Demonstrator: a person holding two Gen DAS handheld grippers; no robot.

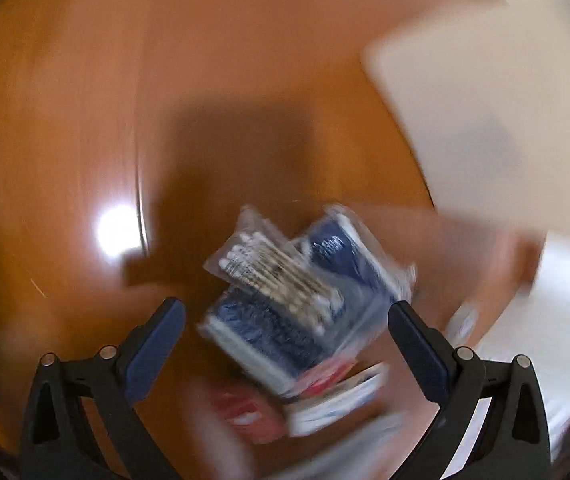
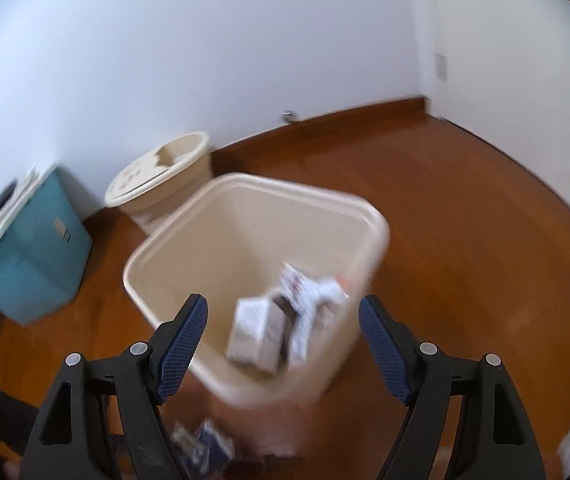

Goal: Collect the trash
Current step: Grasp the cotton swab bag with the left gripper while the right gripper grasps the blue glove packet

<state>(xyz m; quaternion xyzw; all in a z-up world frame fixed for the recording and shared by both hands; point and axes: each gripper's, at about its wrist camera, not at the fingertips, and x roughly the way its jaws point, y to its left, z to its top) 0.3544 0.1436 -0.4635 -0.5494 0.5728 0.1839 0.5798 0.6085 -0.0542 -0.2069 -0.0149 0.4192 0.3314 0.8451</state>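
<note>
In the left wrist view, a pile of trash lies on the wooden floor (image 1: 85, 100): a clear bag of cotton swabs (image 1: 273, 266) on top of blue-and-white packets (image 1: 285, 328), with red-and-white wrappers (image 1: 325, 388) below. My left gripper (image 1: 287, 316) is open and hangs just above the pile, fingers either side. In the right wrist view, a cream square bin (image 2: 213, 220) stands on the floor with white boxes and wrappers (image 2: 281, 316) inside. My right gripper (image 2: 283, 316) is open and empty above the bin's near side. Part of the blue packets (image 2: 205, 446) shows at the bottom edge.
The cream bin's wall (image 1: 465, 100) stands to the right of the pile. A round cream lidded bin (image 2: 161, 174) and a teal box (image 2: 33, 248) stand against the white wall behind. Both views are motion-blurred.
</note>
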